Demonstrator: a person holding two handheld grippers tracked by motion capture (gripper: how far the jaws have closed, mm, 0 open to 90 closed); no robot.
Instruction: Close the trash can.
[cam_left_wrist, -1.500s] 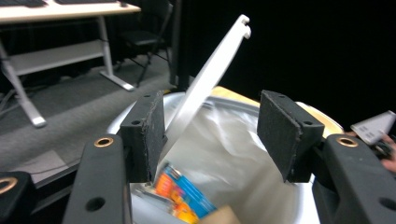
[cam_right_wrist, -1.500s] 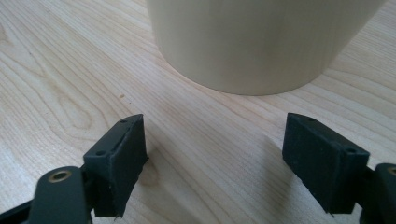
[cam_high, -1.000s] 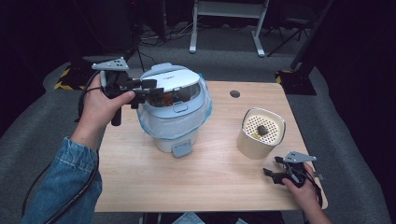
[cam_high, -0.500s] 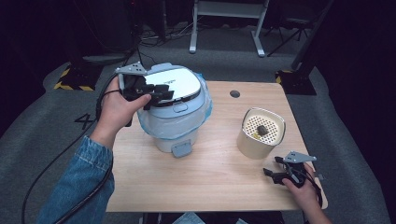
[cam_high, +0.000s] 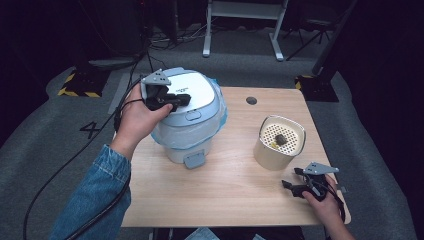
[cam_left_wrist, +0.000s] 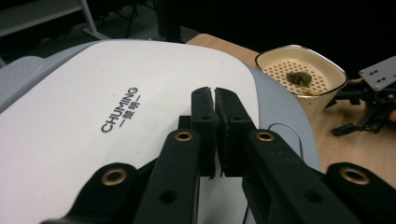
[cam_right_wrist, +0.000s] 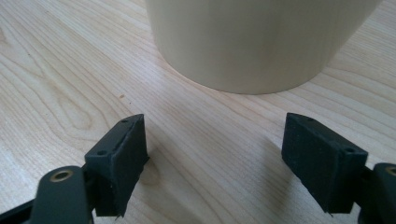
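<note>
A rice cooker (cam_high: 192, 132) with a pale blue body stands at the table's left; its white lid (cam_high: 200, 90) (cam_left_wrist: 93, 116) lies flat. My left gripper (cam_high: 184, 98) (cam_left_wrist: 215, 95) lies over the lid's left part. Its jaws have just been closing and now meet with nothing between them. Whether they touch the lid I cannot tell. A cream pot (cam_high: 272, 152) (cam_left_wrist: 322, 95) (cam_right_wrist: 261, 42) with a perforated insert and a dark lump in it stands at the right. My right gripper (cam_high: 287, 186) (cam_right_wrist: 215, 130) rests open on the table just in front of the pot.
The wooden table (cam_high: 225, 200) has a small round grommet (cam_high: 251, 100) at its back. A grey tab (cam_high: 194, 160) sticks out at the cooker's front base. A cable (cam_high: 75, 165) trails from my left gripper down to the carpet.
My left hand has moved right and down onto the cooker's top, and its jaws have closed. The lid, tilted up a second ago, now lies flat. My right gripper has kept still.
</note>
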